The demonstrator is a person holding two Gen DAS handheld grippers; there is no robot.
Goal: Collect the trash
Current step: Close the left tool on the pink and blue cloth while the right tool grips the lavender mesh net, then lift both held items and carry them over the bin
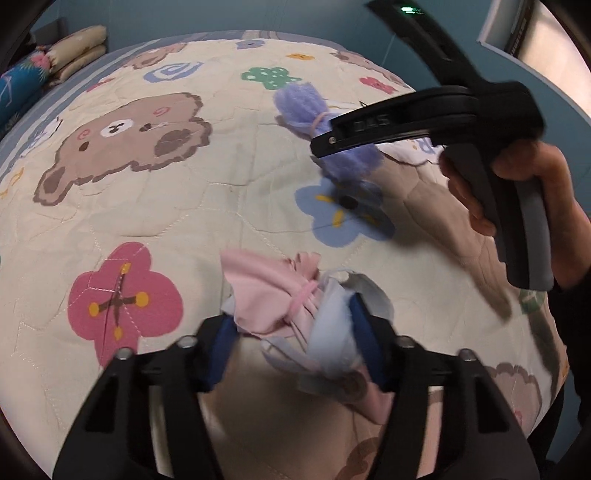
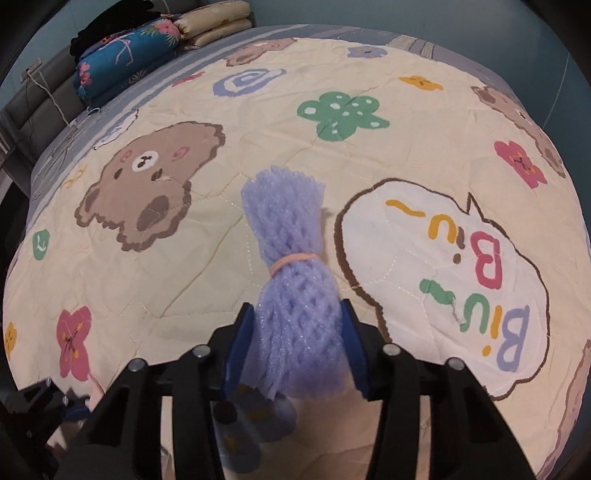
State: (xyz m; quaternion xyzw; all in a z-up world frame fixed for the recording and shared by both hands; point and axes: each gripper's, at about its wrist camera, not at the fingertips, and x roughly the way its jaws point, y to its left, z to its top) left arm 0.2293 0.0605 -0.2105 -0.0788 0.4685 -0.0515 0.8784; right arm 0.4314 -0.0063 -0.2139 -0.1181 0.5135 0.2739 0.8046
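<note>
Jaws pinching purple foam net (image 2: pixel 295 295), quilt (image 2: pixel 258 147) lettered "Biu Biu~"

Open quilt (image 2: pixel 229 258) all around; stacked pillows (image 2: pixel 210 26) at far edge.

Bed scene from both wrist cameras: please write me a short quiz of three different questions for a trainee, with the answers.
1. True or false: the right gripper has the purple foam net between its pads.
2. What does the left gripper close on? A) a pillow B) a bundle of pink and light blue cloth C) a bottle
3. Fill in: a ___ rubber band ties the purple foam net in the middle.

Key: 1 true. 2 B. 3 pink; it looks pale pink in the right wrist view.
</note>
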